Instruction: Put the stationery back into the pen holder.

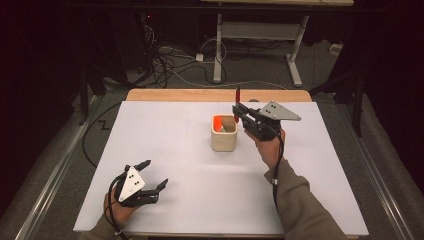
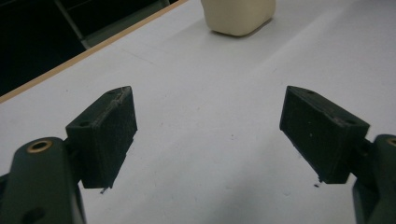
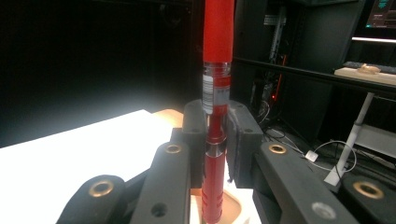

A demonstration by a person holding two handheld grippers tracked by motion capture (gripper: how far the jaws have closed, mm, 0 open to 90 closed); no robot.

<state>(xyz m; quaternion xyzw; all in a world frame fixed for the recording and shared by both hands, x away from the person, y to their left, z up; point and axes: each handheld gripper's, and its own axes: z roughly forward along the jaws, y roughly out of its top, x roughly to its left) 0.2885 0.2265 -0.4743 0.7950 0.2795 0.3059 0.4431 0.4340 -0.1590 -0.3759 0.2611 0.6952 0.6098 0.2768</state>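
One gripper [image 3: 217,140] clamps the upright red pen [image 3: 215,93].

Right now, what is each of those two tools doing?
Left tool: open, holding nothing, low over the white table.
Right tool: closed on an upright red pen, just above the beige cup.
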